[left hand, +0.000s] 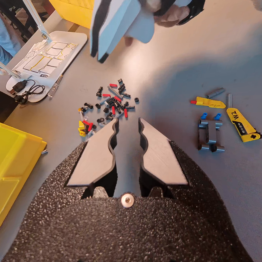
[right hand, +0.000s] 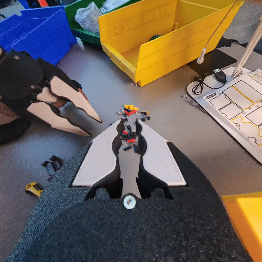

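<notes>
A pile of small black, red, grey and yellow pins and connectors [left hand: 112,104] lies on the grey table. My left gripper [left hand: 128,120] is open and empty, with its tips at the near edge of the pile. My right gripper [right hand: 129,120] is open and empty and hovers over the pile [right hand: 130,136], which shows between its fingers. The right gripper also shows in the left wrist view [left hand: 99,58], beyond the pile. The left gripper shows in the right wrist view [right hand: 95,128], left of the pile.
A grey beam assembly with blue pins [left hand: 209,134] and two yellow panels [left hand: 243,124] lie to the right. A white lamp base with an instruction sheet [left hand: 46,59], a cable and a clear-handled screwdriver [left hand: 54,87] stand left. Yellow [right hand: 156,46], green and blue [right hand: 35,32] bins ring the table.
</notes>
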Tool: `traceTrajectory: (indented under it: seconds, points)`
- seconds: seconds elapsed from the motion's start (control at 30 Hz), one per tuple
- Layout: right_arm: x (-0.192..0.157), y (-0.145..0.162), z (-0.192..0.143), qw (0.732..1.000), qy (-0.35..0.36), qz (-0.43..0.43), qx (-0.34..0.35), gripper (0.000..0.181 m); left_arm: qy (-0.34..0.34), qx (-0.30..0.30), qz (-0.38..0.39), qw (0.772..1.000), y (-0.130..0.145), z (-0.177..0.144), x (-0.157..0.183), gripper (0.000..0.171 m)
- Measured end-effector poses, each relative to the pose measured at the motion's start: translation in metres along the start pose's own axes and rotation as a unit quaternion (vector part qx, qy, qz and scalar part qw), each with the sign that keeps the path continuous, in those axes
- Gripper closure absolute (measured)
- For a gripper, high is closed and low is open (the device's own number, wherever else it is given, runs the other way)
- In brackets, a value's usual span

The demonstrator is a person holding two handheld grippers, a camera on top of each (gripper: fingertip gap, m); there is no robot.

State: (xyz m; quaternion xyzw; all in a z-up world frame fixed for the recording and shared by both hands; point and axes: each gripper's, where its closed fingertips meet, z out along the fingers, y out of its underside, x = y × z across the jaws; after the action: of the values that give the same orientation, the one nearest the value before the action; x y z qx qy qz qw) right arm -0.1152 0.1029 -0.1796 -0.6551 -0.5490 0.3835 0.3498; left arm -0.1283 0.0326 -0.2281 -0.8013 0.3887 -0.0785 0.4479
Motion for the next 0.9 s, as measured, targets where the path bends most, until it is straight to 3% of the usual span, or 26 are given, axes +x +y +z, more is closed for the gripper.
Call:
traceTrajectory:
  seconds: [0.13, 0.3, 0.47, 0.57, 0.7, 0.8, 0.9]
  points:
    - [-0.033, 0.019, -0.036, 0.999, -0.048, -0.013, -0.002, 0.166, 0.029, 0.015, -0.011, 0.999, -0.005, -0.002, 0.009, 0.145]
    - [-0.072, 0.06, -0.072, 0.995, -0.083, -0.055, -0.026, 0.165, 0.169, 0.075, 0.022, 0.983, -0.025, -0.023, 0.056, 0.151]
    - [-0.094, 0.083, -0.074, 0.989, -0.1, -0.111, 0.001, 0.166, 0.277, 0.028, 0.032, 0.96, -0.01, -0.033, 0.099, 0.143]
    - [-0.098, 0.091, -0.07, 0.986, -0.107, -0.124, -0.012, 0.165, 0.282, -0.018, 0.043, 0.958, 0.005, -0.022, 0.11, 0.135]
    - [-0.102, 0.097, -0.072, 0.983, -0.091, -0.159, -0.013, 0.166, 0.244, -0.046, 0.075, 0.966, 0.012, -0.01, 0.109, 0.146]
    - [-0.107, 0.096, -0.072, 0.982, -0.083, -0.171, -0.008, 0.166, 0.174, -0.011, 0.106, 0.979, -0.005, -0.005, 0.094, 0.147]
    - [-0.109, 0.076, -0.073, 0.985, -0.063, -0.158, 0.036, 0.165, 0.107, 0.042, 0.138, 0.984, -0.03, -0.007, 0.086, 0.147]
